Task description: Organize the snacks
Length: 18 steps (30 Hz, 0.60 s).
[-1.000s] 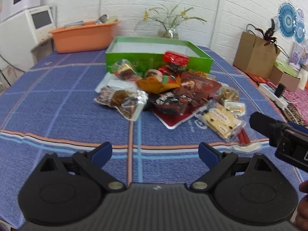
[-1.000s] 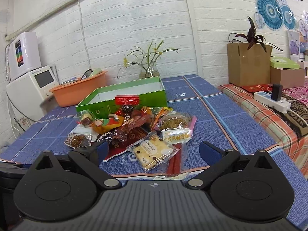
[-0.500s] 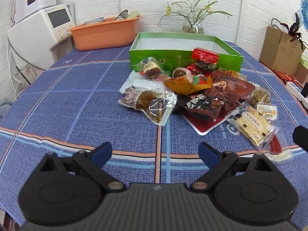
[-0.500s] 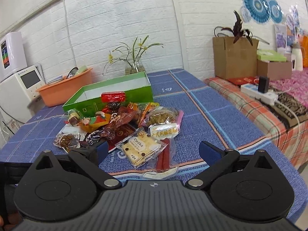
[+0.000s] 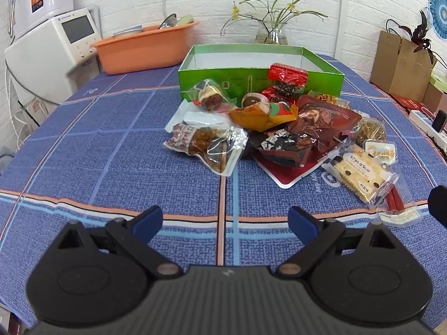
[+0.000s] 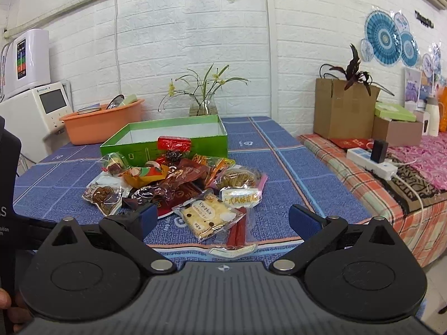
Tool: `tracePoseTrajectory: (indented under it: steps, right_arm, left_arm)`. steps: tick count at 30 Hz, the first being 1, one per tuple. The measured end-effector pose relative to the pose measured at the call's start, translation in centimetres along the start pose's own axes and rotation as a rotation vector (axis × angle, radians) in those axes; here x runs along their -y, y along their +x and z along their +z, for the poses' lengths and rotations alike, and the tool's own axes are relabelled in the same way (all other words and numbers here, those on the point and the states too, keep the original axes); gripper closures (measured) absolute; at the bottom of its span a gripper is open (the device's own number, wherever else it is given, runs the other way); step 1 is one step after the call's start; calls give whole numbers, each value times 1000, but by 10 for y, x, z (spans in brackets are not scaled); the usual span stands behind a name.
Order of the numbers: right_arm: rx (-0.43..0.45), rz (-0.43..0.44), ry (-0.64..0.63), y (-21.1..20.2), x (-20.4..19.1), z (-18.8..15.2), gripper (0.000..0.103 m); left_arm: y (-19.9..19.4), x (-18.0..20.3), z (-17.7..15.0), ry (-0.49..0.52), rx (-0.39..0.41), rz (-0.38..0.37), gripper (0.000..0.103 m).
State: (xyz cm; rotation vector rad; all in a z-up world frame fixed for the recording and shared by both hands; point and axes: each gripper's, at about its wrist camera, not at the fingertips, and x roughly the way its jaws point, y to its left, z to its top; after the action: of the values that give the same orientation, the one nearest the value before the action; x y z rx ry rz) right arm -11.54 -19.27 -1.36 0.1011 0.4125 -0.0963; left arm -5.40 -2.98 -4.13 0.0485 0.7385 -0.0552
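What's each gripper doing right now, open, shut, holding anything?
Left gripper: jaws open, holding nothing, above the tablecloth.
Right gripper: jaws open, holding nothing, short of the snack pile.

A pile of snack packets (image 5: 268,131) is lying on the blue table, just in front of an open green box (image 5: 259,67) that is showing a white inside. A red packet (image 5: 287,76) is leaning upright against the front wall of the box. A clear bag with dark brown food (image 5: 208,146) is lying flat at the left edge of the pile. A clear cracker pack (image 6: 209,215) is lying at the near right side, and thin red sticks (image 6: 237,230) are lying partly under it.
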Motion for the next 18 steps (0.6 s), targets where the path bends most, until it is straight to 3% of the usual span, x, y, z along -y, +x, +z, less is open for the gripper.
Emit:
tracePoseTrajectory:
  steps: [11,15,18]
  right_arm:
    - [-1,43,27,1,2,-1,0]
    - [5,84,80,2,9,-2,0]
    - [96,112,117,-2,19,-2,0]
  left_arm:
    - [-5,-1,0,-10,25,-32,10]
    - [-13,-8,3,-26,80,-65,10]
    - [-18,-21,9,-4,168,-84,10]
